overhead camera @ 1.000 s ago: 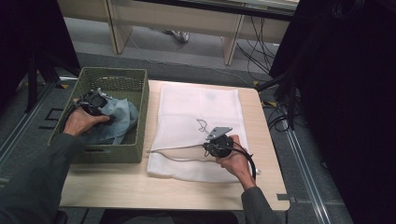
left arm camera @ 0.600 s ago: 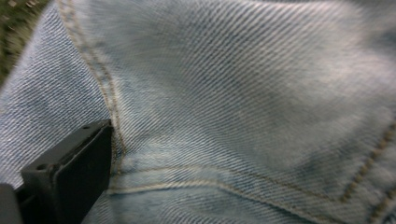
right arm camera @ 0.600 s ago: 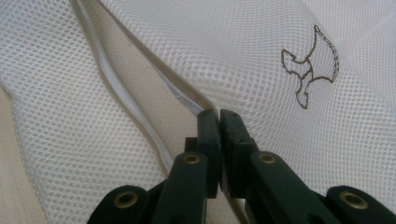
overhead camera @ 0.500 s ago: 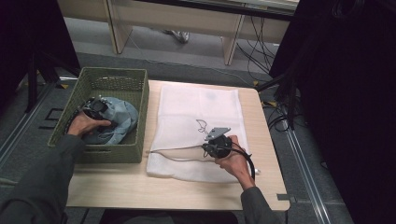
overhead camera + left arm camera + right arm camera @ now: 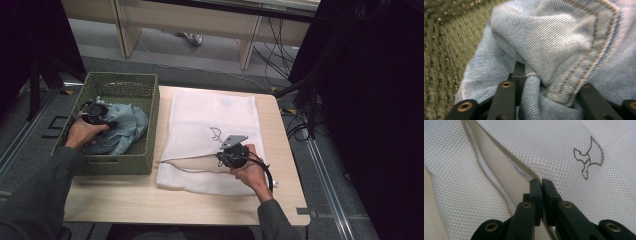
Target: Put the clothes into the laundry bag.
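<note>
— How many things are out there?

— One green basket point(image 5: 150, 125) at the left of the table point(image 5: 150, 205), with one piece of blue denim point(image 5: 125, 127) bundled inside it. Beside it, one white mesh bag point(image 5: 215, 115) lies flat on the tabletop, with one small outline figure point(image 5: 589, 160) stitched on it.

— And the two grippers?

— The left gripper point(image 5: 97, 114) is down in the basket. Its jaws have just been closing, and a fold of the denim point(image 5: 554, 50) is bunched between them, pressed in on both sides.

— The right one?

— The right gripper point(image 5: 231, 156) sits at the bag's near edge. Its jaws are pinched nearly together on the rim of the bag's open mouth point(image 5: 524, 173), holding that upper layer up off the lower one.
</note>
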`<state>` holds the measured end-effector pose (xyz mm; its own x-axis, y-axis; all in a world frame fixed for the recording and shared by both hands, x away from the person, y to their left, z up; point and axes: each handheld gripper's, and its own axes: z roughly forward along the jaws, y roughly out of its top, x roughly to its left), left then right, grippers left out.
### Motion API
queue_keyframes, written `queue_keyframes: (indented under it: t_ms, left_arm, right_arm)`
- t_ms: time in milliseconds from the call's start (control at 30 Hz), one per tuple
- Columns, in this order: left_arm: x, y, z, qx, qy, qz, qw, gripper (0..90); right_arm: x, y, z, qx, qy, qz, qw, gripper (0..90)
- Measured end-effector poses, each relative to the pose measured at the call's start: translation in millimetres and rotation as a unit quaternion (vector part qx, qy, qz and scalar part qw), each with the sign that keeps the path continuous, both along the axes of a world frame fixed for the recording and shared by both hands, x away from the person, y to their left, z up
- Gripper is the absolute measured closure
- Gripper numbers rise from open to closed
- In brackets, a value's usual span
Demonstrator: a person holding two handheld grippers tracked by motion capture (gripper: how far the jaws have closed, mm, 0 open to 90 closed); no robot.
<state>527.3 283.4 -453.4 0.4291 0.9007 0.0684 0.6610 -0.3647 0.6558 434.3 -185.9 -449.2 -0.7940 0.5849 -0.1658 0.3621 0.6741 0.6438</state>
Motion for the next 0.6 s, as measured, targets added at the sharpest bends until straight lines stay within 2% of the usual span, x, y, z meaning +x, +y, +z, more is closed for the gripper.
queue_keyframes:
  t_ms: [100,167,233,300,333,400,467,533,600]
  left_arm:
    - [-7.4,2.1,13.4,-0.039,-0.017,-0.003,0.9991,69.1]
    - [-13.6,1.6,24.5,-0.053,-0.032,-0.014,0.9980,69.7]
    - [-19.4,0.4,34.9,-0.070,-0.051,-0.016,0.9961,69.9]
    - [-24.8,1.7,44.2,-0.088,-0.068,-0.015,0.9937,70.2]
    - [-27.6,3.6,50.0,-0.095,-0.070,-0.022,0.9928,70.3]
    - [-34.5,7.1,62.5,-0.102,-0.083,-0.022,0.9911,70.4]
    - [-42.3,11.1,76.6,-0.112,-0.097,-0.031,0.9885,70.7]
    - [-51.6,12.9,90.3,-0.114,-0.115,-0.041,0.9860,71.0]
    - [-61.7,13.7,103.3,-0.121,-0.125,-0.049,0.9835,71.2]
  right_arm:
    - [0.1,-0.9,0.5,0.005,-0.002,-0.002,1.0000,88.2]
    - [-0.1,-0.9,1.5,0.006,-0.003,-0.006,1.0000,88.2]
    - [0.7,-1.5,2.0,0.005,-0.008,0.003,1.0000,88.2]
    - [-1.4,-1.5,3.3,0.007,-0.001,-0.008,0.9999,88.3]
    - [-0.2,-2.0,3.8,0.007,-0.010,-0.003,0.9999,88.2]
    - [-1.7,-2.6,4.5,0.010,-0.004,-0.007,0.9999,88.3]
    - [-0.8,-3.4,5.5,0.007,-0.015,-0.005,0.9999,88.3]
    - [-0.1,-3.2,6.3,0.009,-0.017,-0.001,0.9998,88.3]
    - [-1.3,-3.1,7.3,0.013,-0.013,-0.010,0.9998,88.3]
